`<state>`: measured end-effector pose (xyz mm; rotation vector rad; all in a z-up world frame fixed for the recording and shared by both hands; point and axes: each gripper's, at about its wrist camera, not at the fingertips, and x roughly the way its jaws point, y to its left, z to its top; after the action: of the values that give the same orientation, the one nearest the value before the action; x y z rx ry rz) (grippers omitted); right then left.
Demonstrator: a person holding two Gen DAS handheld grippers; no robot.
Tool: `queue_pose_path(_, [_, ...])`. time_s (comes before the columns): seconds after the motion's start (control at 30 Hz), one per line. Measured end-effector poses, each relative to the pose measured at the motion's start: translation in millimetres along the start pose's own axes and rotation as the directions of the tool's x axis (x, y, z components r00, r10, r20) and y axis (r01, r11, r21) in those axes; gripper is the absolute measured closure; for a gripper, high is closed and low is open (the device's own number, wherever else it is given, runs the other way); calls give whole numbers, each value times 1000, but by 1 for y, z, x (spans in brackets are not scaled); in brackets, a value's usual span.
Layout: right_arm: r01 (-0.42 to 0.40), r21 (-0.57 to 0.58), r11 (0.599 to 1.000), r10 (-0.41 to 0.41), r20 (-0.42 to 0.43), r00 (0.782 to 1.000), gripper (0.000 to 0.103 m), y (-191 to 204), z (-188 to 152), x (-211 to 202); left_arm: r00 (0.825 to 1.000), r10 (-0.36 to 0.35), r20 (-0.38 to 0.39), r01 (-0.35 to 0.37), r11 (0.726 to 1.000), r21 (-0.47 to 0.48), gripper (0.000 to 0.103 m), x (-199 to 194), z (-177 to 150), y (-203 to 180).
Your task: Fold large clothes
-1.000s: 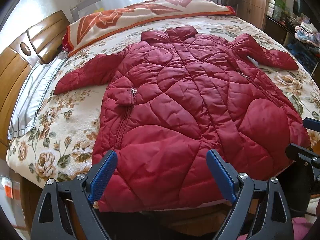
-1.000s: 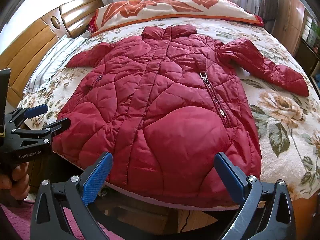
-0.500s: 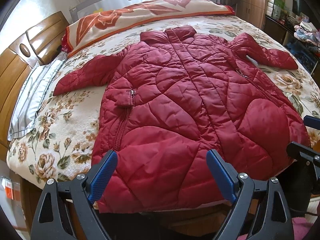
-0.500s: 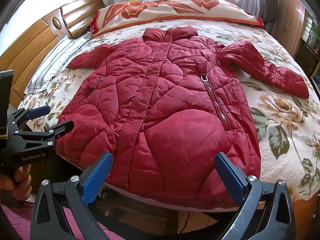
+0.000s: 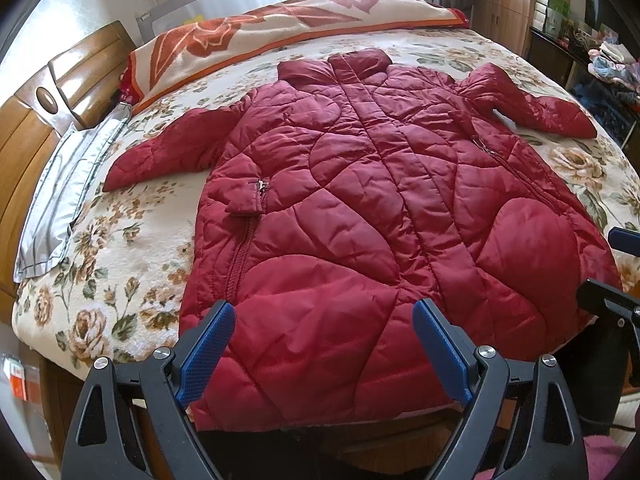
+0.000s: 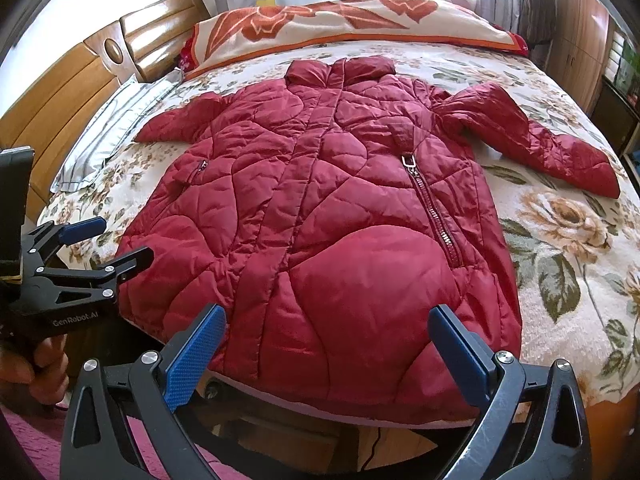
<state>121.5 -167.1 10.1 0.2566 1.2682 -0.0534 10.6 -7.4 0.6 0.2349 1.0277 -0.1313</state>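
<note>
Bedroom setting: we record a bed (image 5: pixel 132 264) under a floral blanket, a wooden headboard (image 5: pixel 48 120) at 9 to 10 o'clock in the left wrist view, a long flower-print pillow (image 5: pixel 280 20) across 12 o'clock, and a striped grey pillow (image 5: pixel 64 188) lying along the headboard side.

We find the red quilted coat (image 5: pixel 360 220) laid front-up and full length at the centre of the bed, collar toward 12 o'clock, hem reaching the near bed edge at 6 o'clock. Its front closure is shut. One sleeve (image 5: pixel 168 148) lies spread toward 9 o'clock; the other sleeve (image 6: pixel 532 140) lies spread toward 2 o'clock in the right wrist view. Neither sleeve is turned in, and no fold shows in the body.

Our left gripper (image 5: pixel 324 344) hovers just off the hem with its jaws spread wide, holding nothing. Our right gripper (image 6: pixel 328 344) hovers likewise near the hem, jaws spread, empty.

Our assessment: folding has not begun. The coat appears only laid out and flattened. Left to do, in our judgement: bring both sleeves across the body, then fold the length. The padding looks bulky and slick, so folds may spring back.
</note>
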Motion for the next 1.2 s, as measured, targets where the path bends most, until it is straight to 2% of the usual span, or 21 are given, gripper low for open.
queue_pose_path(0.23, [-6, 7, 1000, 5, 7, 1000, 1, -3, 2, 1, 999, 10, -34, -10, 1000, 14, 12, 8, 4, -2])
queue_pose_path(0.7, [6, 78, 997, -8, 33, 999, 1, -39, 21, 12, 998, -34, -43, 32, 999, -42, 11, 39, 28, 11])
queue_pose_path(1.03, [38, 158, 987, -47, 55, 997, 1, -85, 36, 18, 999, -22, -43, 19, 998, -59, 10, 61, 49, 14])
queue_pose_path(1.2, [51, 229, 972, -73, 89, 993, 1, -131, 48, 19, 999, -34, -43, 30, 995, -90, 10, 72, 60, 18])
